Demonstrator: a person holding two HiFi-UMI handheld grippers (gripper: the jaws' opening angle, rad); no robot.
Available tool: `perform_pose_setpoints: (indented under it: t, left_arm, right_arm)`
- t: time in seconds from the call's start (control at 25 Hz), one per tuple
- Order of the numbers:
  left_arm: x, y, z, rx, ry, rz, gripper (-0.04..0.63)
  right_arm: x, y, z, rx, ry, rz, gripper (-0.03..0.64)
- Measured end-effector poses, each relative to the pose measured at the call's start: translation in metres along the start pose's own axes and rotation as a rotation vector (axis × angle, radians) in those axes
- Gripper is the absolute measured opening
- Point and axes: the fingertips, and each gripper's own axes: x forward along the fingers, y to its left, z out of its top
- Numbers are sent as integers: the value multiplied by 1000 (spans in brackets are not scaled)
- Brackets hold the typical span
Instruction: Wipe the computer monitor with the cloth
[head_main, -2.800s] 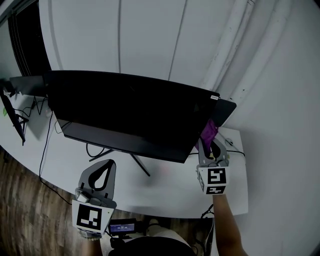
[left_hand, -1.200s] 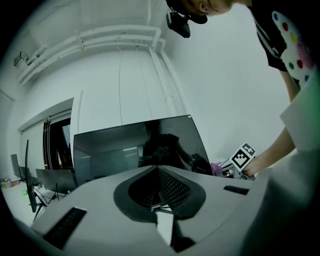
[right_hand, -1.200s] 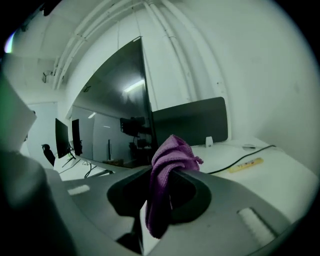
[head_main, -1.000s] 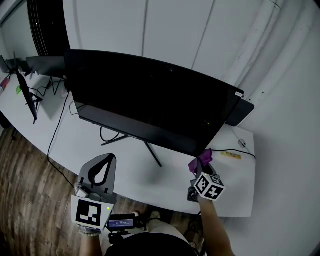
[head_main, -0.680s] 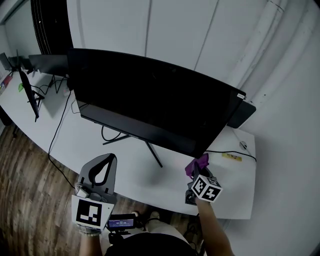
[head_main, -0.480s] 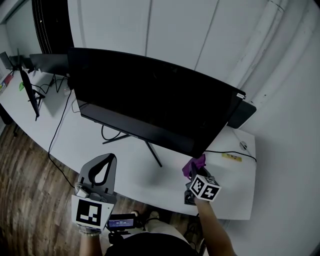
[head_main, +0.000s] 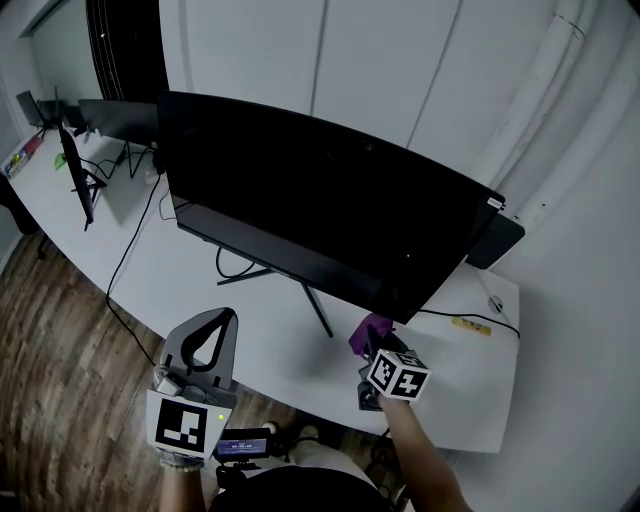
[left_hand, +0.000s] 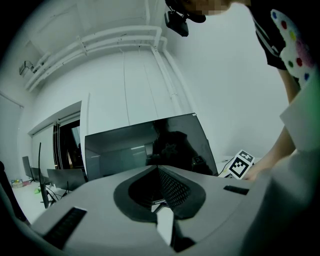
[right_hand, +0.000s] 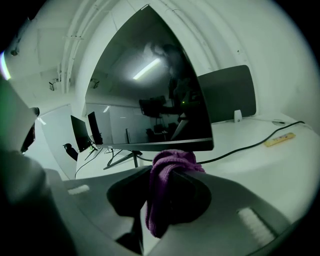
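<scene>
Pulled back from the lower right corner of the monitor (head_main: 320, 200), the right gripper (head_main: 373, 343) clenches the cloth (head_main: 367, 330) just below it. Left gripper (head_main: 221, 320), jaws pressed together, hangs before the monitor's stand (head_main: 316, 308).

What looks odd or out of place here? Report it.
Nothing stands out: the monitor stands upright on the desk, and the purple cloth is bunched in the right hand-held gripper.

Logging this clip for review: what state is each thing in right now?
Monitor: screen dark, upright on its stand.
Cloth: bunched up, pinched in the right gripper, below the monitor's corner.
Right gripper: shut on the cloth.
Left gripper: shut, empty, held low.
</scene>
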Motion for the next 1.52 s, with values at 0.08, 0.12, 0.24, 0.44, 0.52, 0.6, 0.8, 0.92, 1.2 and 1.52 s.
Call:
perform_pose_setpoints:
  t: [0.08,0.12,0.24,0.44,0.52,0.6,0.8,0.92,1.2,1.52]
  left_arm:
    - [-3,4,-2,2,1,10,6]
    - [-5,7,-2,2,2,16,6]
    - [-10,14,-4,4,7,28,6]
    - [-18,28,-9,10,7,47,6]
    - [-21,34,-12,10,11,56,6]
    - [-24,41,-14,8,14,68,6]
    - [-30,58,-21,4,17,92,6]
    - [-32,66,-26,-2,21,102,6]
    - [-32,89,-36,-4,31,119,5]
    - [-32,110,-46,2,43,135,6]
  right_arm:
    - [8,11,-1,-2,6,19,84]
    - [12,17,-1,-6,9,28,84]
    - [23,34,-2,-16,21,60,84]
    - [43,61,-2,-43,46,95,84]
    - [50,68,-4,-52,64,102,84]
    - [56,76,-6,-60,79,110,84]
    - [73,103,-4,-95,93,147,84]
    - [84,114,-9,-106,117,160,84]
    - [109,154,-10,-150,140,221,85]
    - [135,190,-14,-186,164,271,84]
